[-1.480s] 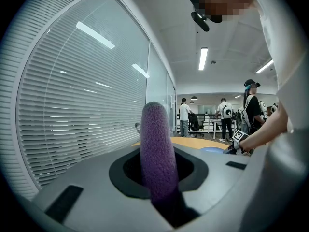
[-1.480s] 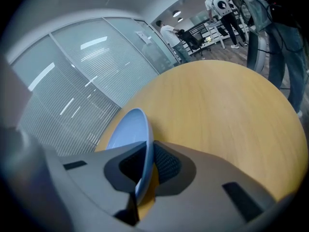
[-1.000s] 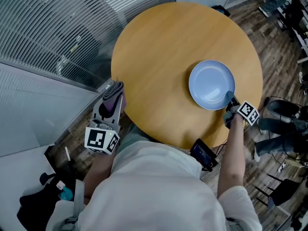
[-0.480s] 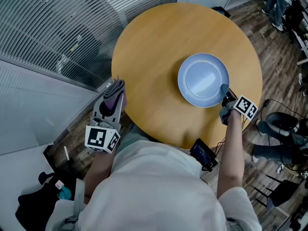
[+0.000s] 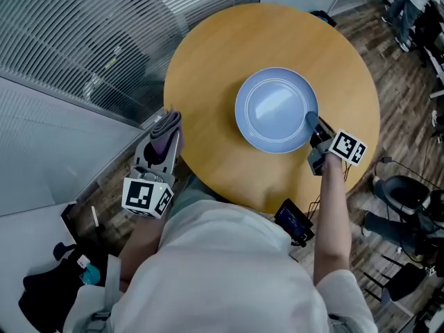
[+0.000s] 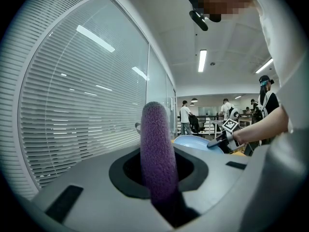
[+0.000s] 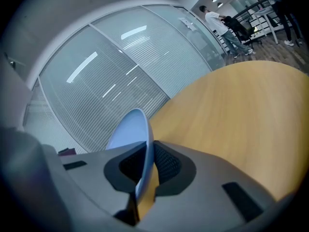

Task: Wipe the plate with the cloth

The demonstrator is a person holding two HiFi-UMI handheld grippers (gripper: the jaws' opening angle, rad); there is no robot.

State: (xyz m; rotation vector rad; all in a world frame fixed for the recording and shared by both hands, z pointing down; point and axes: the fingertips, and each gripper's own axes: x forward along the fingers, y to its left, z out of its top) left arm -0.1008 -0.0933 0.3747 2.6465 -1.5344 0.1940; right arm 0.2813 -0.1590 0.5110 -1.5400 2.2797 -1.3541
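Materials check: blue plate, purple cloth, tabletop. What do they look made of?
Pale blue round plate: smooth, semi-gloss with soft highlights, thin rim; glazed ceramic or melamine, can't tell. Purple cloth: nubby looped pile, likely microfibre or terry. Round tan table: matte, faint grain; wood veneer or laminate.

Head view: high above the person's shoulders, aimed steeply down. It takes in the whole round bench (image 5: 208,75) and the floor around it.

Left claw view: lens low and tight behind the left claw (image 5: 166,125), facing nearly level across the room. Blinds (image 6: 72,110) at its left, cloth (image 6: 157,153) filling the centre.

Right claw view: lens close behind the right claw (image 5: 313,125), looking over the bench top toward the glazed wall. Plate (image 7: 129,129) edge-on against the lens.

Shared: all three views catch the plate. The head view and the left claw view both hold the right claw.
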